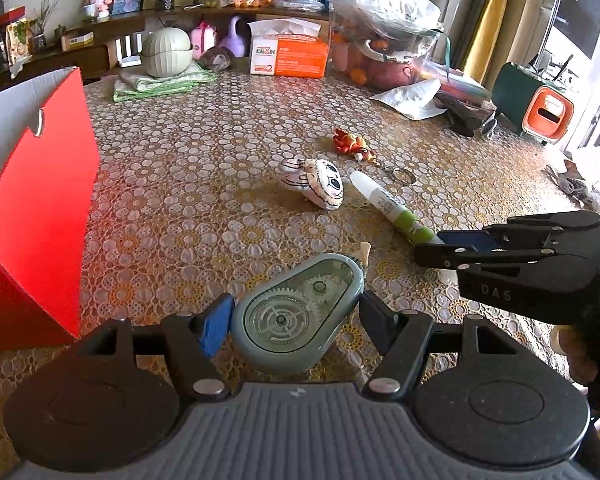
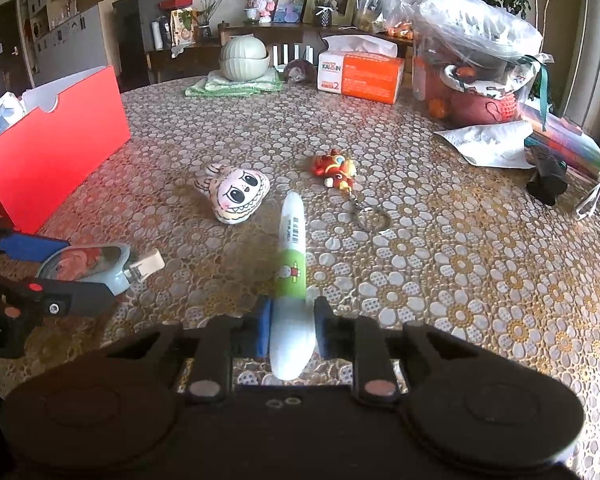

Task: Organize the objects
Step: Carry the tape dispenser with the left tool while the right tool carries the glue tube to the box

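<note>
The left hand-held gripper (image 1: 296,322) stands wide open around a grey-green teardrop-shaped plastic correction-tape dispenser (image 1: 296,314) with clear gears showing through its face. Its blue-padded finger (image 1: 216,330) sits just beside the dispenser's rounded end, while the opposite finger stands slightly apart from its other side. Whether the dispenser rests on the bench (image 1: 188,184) or is lifted cannot be told.

The right hand-held gripper (image 2: 292,326) is closed onto the rear end of a white and green plastic glue pen (image 2: 292,280). Its blue pads (image 2: 263,326) press on both sides, and the pen's pointed tip aims toward the middle of the bench.

Just beyond the pen tip lies a small white stuffed face charm with big dark eyes (image 2: 236,194). To its right is a red and gold figurine keychain with a metal ring (image 2: 336,170).

A red open cardboard box with white inside (image 1: 32,208) stands at the left edge of the bench.

Along the far edge are an orange and white tissue pack (image 2: 360,74), a pale green ribbed lidded bowl (image 2: 244,58) on a folded green cloth (image 2: 236,86), and a clear plastic bag of goods (image 2: 476,52) toward the far right corner.
</note>
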The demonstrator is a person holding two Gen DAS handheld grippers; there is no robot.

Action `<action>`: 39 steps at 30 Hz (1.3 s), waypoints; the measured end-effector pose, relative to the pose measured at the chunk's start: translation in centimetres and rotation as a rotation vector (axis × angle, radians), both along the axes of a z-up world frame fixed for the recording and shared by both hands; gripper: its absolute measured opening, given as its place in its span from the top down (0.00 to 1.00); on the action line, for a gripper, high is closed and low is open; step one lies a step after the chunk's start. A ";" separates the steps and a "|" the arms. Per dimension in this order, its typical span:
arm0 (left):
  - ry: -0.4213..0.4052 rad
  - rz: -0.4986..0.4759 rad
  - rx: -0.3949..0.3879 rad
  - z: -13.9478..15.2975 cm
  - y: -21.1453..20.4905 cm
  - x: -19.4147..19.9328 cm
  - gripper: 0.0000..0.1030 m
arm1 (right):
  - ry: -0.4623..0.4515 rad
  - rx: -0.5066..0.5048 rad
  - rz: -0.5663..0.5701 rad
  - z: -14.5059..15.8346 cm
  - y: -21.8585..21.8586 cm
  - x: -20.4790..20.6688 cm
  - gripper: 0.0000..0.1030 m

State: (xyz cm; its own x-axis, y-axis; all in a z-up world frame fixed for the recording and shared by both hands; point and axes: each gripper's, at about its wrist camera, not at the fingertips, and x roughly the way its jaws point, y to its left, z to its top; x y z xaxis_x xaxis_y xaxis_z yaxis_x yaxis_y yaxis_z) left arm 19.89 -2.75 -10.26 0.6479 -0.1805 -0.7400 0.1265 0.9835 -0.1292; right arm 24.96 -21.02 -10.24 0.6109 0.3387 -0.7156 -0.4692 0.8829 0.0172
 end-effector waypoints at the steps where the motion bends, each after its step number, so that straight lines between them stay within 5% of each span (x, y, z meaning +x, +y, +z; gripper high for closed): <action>1: 0.000 0.002 -0.001 0.1 0.1 -0.1 0.34 | -0.002 0.006 -0.003 0.2 -0.1 -0.2 0.79; 18: -0.079 0.017 -0.006 5.1 2.2 -3.7 0.34 | -0.055 0.160 -0.009 8.9 -0.9 -5.3 0.79; 39: -0.181 0.169 0.074 11.9 13.1 -7.8 0.34 | -0.142 0.178 0.195 16.0 11.5 -7.7 0.79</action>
